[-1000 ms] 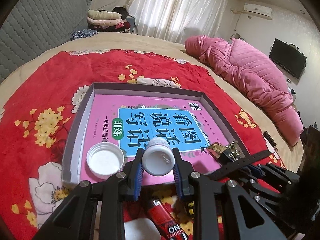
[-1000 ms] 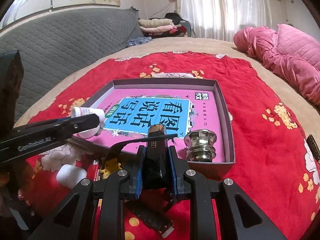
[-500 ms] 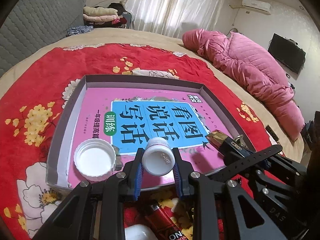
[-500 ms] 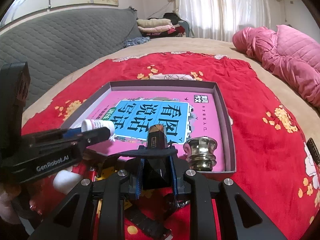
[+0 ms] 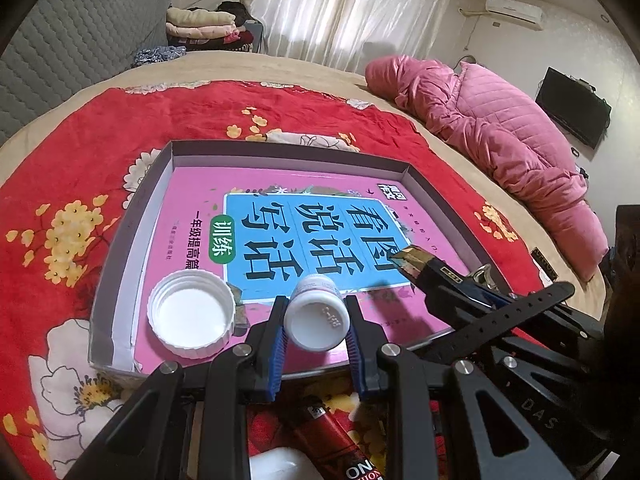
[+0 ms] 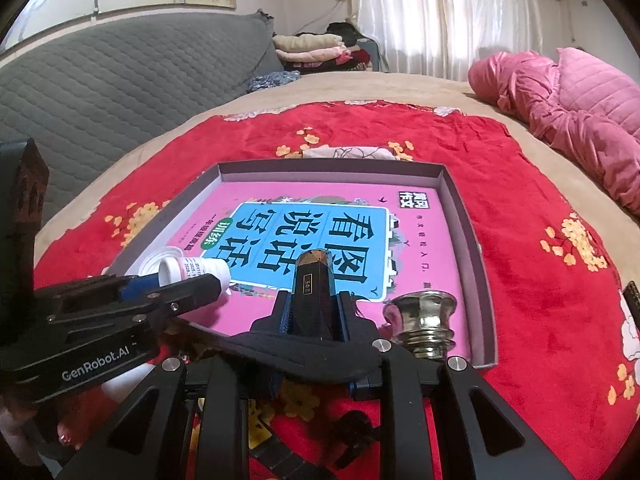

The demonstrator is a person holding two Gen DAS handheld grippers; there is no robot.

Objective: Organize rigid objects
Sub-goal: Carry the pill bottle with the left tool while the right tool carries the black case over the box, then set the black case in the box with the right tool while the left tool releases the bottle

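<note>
Small white bottle sits clamped between the blue pads of the left gripper, lying on its side with its base toward the camera, held over the near edge of the shallow grey box. In the right wrist view the same bottle pokes out past the left gripper, its printed label facing up. Below the left gripper, on the red floral blanket, lie a red lighter and a white block.

Just left of the left gripper, inside the box, a white screw cap rests open side up on the pink book that lines the box floor. To its right, the right gripper is closed on a black faceted object with a gold tip, a dark perforated strap draped across its fingers; from the left wrist the gold tip reaches over the book's blue panel. Just right of the right gripper, in the box's near right corner, stands a brass candlestick-like piece.

Beyond the box, the blanket runs to a beige bedspread. A pink quilted duvet is heaped far right, folded clothes far left, white curtains behind.
</note>
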